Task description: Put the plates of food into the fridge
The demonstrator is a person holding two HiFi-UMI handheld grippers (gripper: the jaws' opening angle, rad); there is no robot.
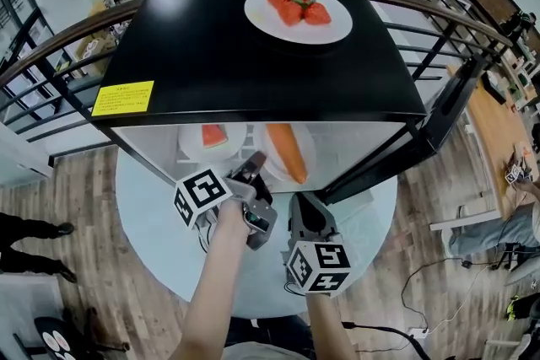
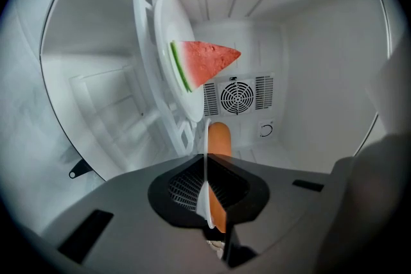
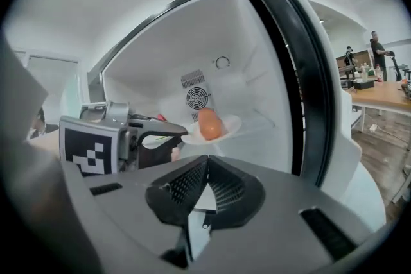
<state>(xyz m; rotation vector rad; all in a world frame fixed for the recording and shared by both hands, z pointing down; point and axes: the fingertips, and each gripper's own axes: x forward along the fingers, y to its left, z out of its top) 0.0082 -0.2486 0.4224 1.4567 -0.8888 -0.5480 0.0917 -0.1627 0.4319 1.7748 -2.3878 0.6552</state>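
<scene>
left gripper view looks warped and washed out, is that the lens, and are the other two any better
Left gripper view: fisheye with dark corners, so the fridge walls bow; the white interior is bright and flat, yet the watermelon is crisp. Right gripper view: same bowing, carrot slightly soft. Head view: the railing curves toward the edges, and the black fridge top has a faint sheen.

L gripper & R gripper: grey plastic bodies. Each has a white cube w/ black square marks. Black bumpy pads sit in a dark ring.
</scene>
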